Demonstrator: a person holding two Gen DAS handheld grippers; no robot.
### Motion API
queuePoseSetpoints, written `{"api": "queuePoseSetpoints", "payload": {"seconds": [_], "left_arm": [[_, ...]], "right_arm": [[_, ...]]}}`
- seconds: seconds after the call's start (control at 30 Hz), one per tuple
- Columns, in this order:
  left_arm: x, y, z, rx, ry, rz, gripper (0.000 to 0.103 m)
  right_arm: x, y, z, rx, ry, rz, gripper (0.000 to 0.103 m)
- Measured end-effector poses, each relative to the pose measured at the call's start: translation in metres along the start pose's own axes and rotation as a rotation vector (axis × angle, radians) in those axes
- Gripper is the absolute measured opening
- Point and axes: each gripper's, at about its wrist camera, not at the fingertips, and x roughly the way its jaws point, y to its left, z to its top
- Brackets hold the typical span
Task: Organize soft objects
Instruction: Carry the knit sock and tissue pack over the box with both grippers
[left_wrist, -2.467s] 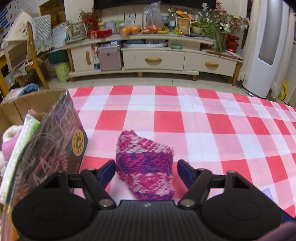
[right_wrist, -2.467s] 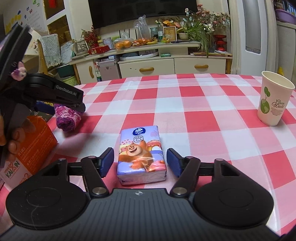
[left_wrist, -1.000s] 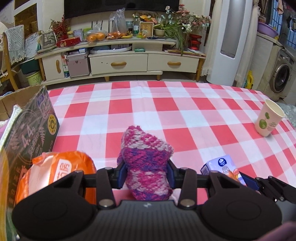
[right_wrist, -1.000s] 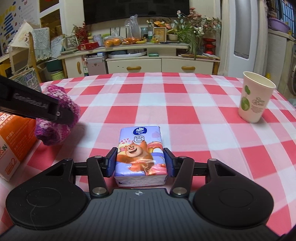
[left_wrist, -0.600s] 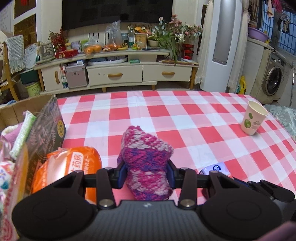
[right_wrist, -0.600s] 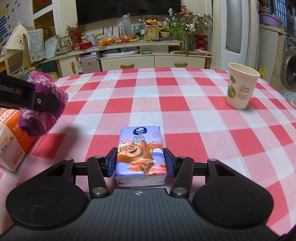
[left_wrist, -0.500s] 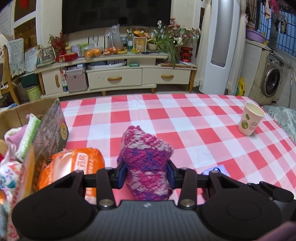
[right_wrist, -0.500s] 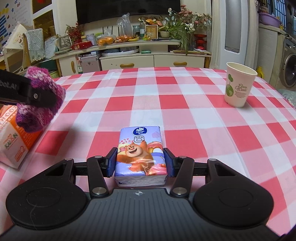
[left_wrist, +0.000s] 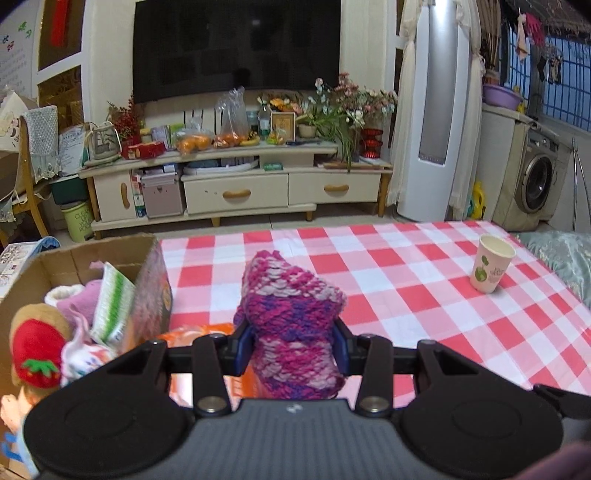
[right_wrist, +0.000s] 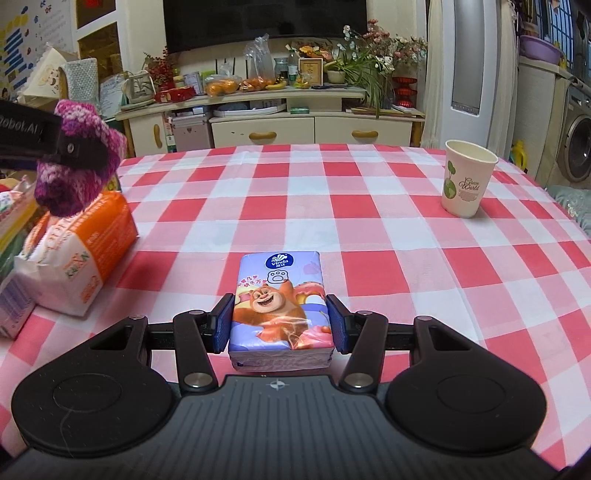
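The cardboard box (left_wrist: 110, 254) at the table's left edge already holds a strawberry plush toy (left_wrist: 35, 347) and several cloths. The left gripper (left_wrist: 291, 347) is clamped on a pink-and-purple knitted sock (left_wrist: 291, 314), held in the air just right of the box, above an orange packet (right_wrist: 85, 240) beside it. The right gripper (right_wrist: 280, 328) squeezes a tissue pack (right_wrist: 280, 302) farther right of the box, so sock, pack and probably the packet remain to be boxed.

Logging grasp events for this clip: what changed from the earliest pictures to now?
Both tools closed: the left tool gripped the knitted piece and raised it off the table; the right tool clamped the tissue pack. The paper cup stayed put.
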Motion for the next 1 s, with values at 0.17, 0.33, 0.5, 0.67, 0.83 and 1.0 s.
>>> {"api": "queuePoseSetpoints", "payload": {"seconds": [0.17, 0.33, 0.5, 0.67, 0.83, 1.0], "left_arm": [[-0.011, 0.014, 0.005, -0.010, -0.043, 0.014, 0.042], [-0.018, 0.028, 0.008, -0.033, -0.068, 0.024, 0.042], [-0.022, 0.040, 0.012, -0.048, -0.091, 0.039, 0.042], [-0.025, 0.053, 0.015, -0.073, -0.102, 0.046, 0.042], [-0.029, 0.068, 0.019, -0.101, -0.118, 0.049, 0.042], [-0.031, 0.083, 0.023, -0.128, -0.128, 0.061, 0.042]], "right_arm": [[-0.013, 0.010, 0.001, -0.023, -0.010, -0.002, 0.064], [-0.022, 0.020, 0.006, -0.035, -0.023, 0.006, 0.064], [-0.028, 0.031, 0.017, -0.038, -0.045, 0.022, 0.064], [-0.032, 0.043, 0.029, -0.046, -0.067, 0.046, 0.064], [-0.036, 0.057, 0.041, -0.066, -0.095, 0.064, 0.064], [-0.037, 0.070, 0.055, -0.075, -0.118, 0.091, 0.064]]}}
